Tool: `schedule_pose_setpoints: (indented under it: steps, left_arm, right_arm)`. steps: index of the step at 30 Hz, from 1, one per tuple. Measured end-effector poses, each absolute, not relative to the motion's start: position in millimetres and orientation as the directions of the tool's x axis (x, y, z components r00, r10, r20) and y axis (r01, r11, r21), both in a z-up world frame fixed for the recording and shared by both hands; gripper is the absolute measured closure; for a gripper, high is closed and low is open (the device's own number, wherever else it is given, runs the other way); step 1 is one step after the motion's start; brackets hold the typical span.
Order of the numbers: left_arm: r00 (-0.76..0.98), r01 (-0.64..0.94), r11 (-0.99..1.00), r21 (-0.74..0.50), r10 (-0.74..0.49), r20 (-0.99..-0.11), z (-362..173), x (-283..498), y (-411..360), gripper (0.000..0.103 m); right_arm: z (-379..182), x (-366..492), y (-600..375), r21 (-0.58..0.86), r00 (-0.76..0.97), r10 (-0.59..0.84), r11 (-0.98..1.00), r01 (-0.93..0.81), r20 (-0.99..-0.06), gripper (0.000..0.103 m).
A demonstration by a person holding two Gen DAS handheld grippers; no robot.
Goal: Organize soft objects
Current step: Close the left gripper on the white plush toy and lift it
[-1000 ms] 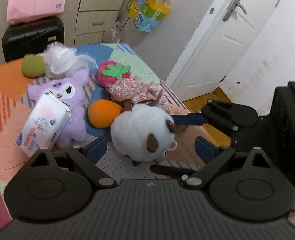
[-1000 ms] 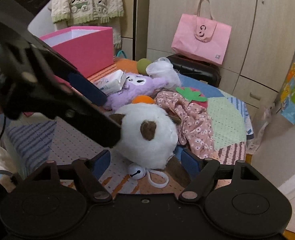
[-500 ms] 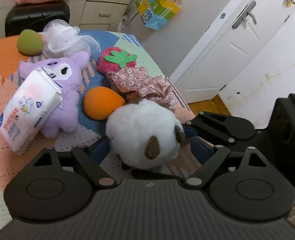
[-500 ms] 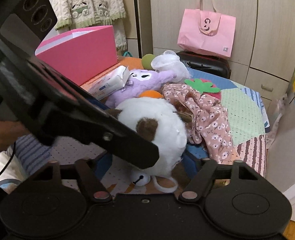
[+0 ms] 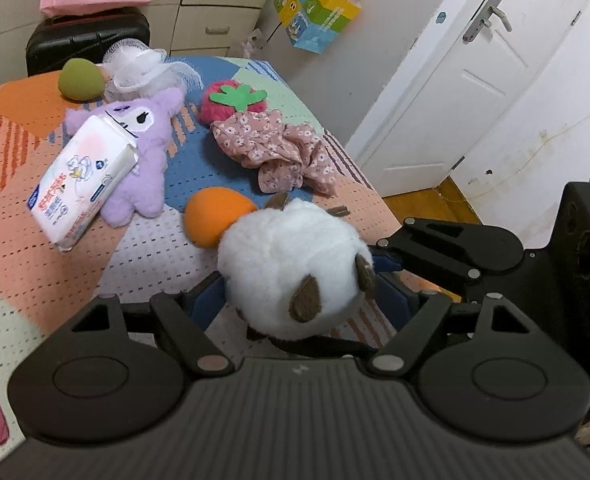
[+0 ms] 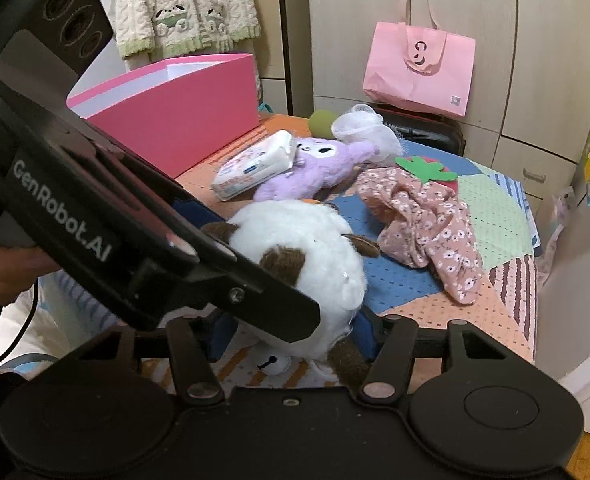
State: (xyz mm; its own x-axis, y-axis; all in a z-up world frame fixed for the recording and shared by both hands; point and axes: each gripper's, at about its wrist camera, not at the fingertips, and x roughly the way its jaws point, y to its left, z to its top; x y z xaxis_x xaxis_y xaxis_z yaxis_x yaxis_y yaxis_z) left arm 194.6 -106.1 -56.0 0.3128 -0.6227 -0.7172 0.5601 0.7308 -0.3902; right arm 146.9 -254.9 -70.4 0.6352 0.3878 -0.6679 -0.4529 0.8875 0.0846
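- "GenRobot.AI" is read in pale lettering along the side of the black hand-held left gripper body point(image 6: 61, 210), seen in the right wrist view.
- A single pale letter "S" is noted at the left edge of the same gripper body; the rest of that marking is cut off by the frame.
- A dark round logo resembling a "G" or "9" is seen on the pink paper carrier bag point(image 6: 419, 70); it cannot be settled which.
- A small square code label is noted at the bag's lower right corner; it is too small to be read.
- Blue and red print is seen on the white soft tissue pack point(image 5: 81, 180); the characters cannot be read.
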Motion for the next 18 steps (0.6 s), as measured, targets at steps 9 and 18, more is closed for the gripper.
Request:
schedule_pose_setpoints:
  steps: [9, 18]
  left_arm:
    - [0.317, 0.555, 0.737, -0.387, -0.617, -0.721, -54.1, 177.1, -99.0, 0.025]
    - [0.296, 0.538, 0.738, -0.407, -0.618, -0.728, -56.9, 164.5, -91.8, 0.027]
  right_arm:
    - [-65.7, 132.1, -246.0, 0.079, 0.644, 0.377, 0.894, -0.441, -0.665, 0.04]
    - [-66.2, 119.4, -240.3, 0.068, 0.643, 0.365, 0.897, -0.438, -0.673, 0.04]
